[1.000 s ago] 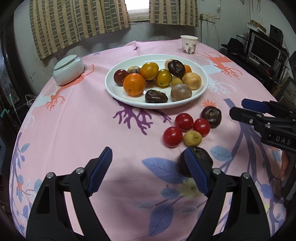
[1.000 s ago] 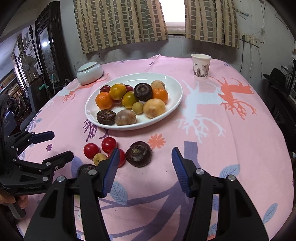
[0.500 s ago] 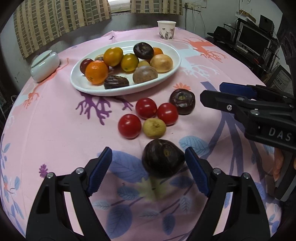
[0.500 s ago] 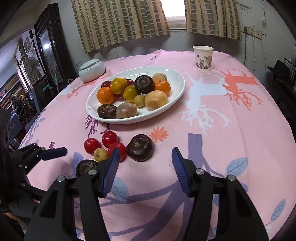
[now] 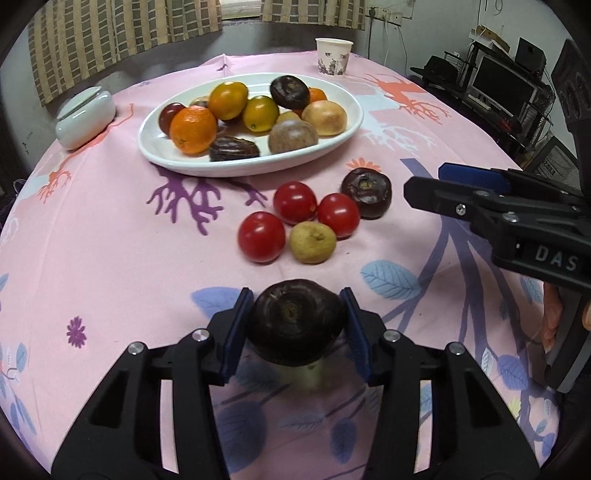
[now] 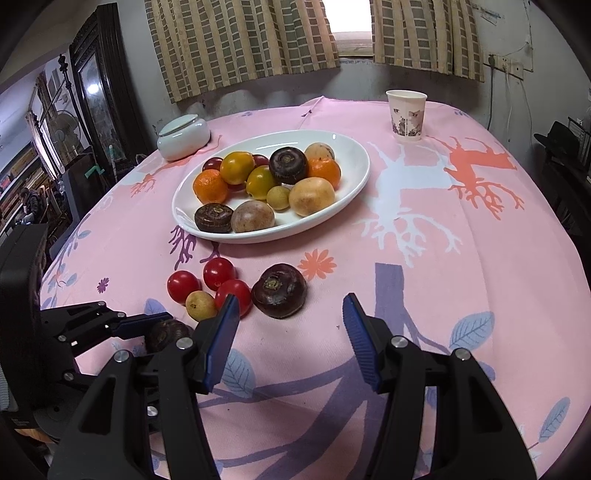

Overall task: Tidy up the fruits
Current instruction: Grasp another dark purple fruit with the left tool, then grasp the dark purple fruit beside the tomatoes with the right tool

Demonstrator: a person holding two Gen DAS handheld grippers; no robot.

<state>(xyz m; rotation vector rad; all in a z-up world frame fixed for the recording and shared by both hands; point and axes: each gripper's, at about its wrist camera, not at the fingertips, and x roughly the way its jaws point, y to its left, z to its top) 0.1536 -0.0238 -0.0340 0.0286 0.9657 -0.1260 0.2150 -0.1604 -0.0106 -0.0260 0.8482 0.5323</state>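
I count 3 red tomatoes (image 5: 261, 236) and 1 small yellow-green fruit (image 5: 312, 242) loose on the desk (image 5: 92, 236), plus 2 dark purple fruits (image 5: 366, 192) off the plate. I see 1 white plate (image 5: 162, 147), 1 paper cup (image 5: 333, 56), 1 lidded white jar (image 5: 84, 114).

A lived-in home: curtained window (image 6: 347, 29), tablecloth (image 6: 461, 258), fruit plate (image 6: 354, 173).

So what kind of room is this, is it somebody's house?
Probably a lived-in room at home. A table under a pink tablecloth holds a white plate of fruit and a paper cup; checked curtains hang at the window, and a computer monitor sits on a side desk.
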